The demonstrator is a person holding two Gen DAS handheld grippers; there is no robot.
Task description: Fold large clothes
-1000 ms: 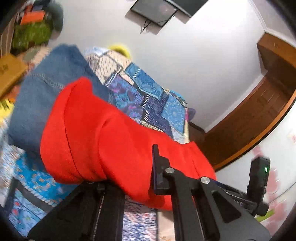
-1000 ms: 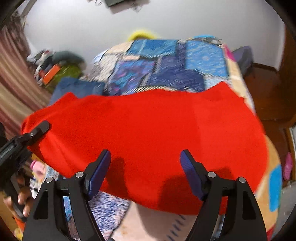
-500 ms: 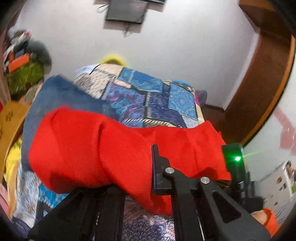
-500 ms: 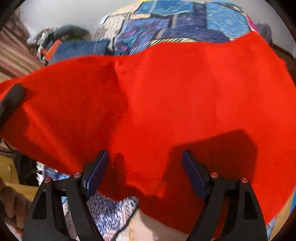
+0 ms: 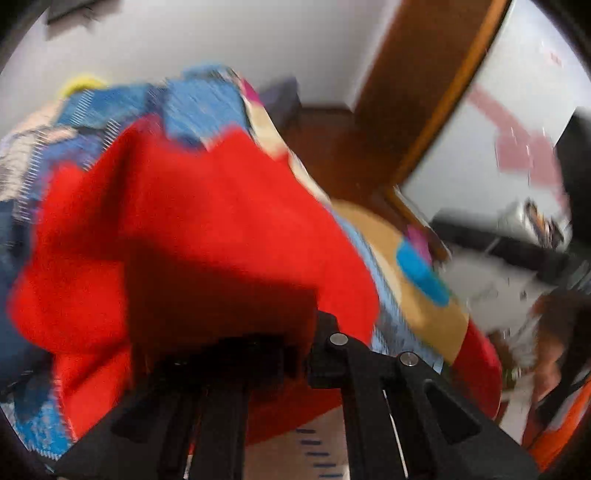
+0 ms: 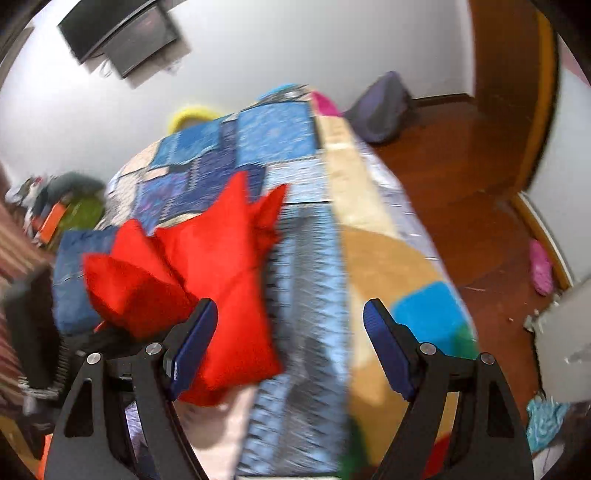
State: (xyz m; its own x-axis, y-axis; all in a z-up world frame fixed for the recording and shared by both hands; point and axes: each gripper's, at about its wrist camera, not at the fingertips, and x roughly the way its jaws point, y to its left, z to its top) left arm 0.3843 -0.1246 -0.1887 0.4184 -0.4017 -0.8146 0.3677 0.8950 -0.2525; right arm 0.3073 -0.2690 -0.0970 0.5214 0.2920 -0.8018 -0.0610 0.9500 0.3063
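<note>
The left hand-held gripper is pressed together on a fold of the red garment, which bunches up over its black fingers and hides most of the near pad; the view from this wrist is smeared by motion. The cloth spreads up and to the left from the pinch point, with a deep shadow across its near part, and its lower edge hangs down on the right toward the near side of the bed.

The right hand-held gripper is spread wide, its blue pads standing well apart with nothing pinched between them. The red garment lies just beside and partly behind its left pad, gathered into a narrow heap with pointed corners sticking up toward the far end of the bed.

Under the cloth lies the patchwork bedcover in blue, cream and tan blocks. A folded piece of blue denim lies to the left of the red heap. At the far edge of the bed a yellow thing shows against the white wall, and a dark screen hangs higher up on that wall. To the right the wooden floor runs to a wooden door frame, with a dark bag beside the far right corner of the bed and a pink item on the floor near the wall.
</note>
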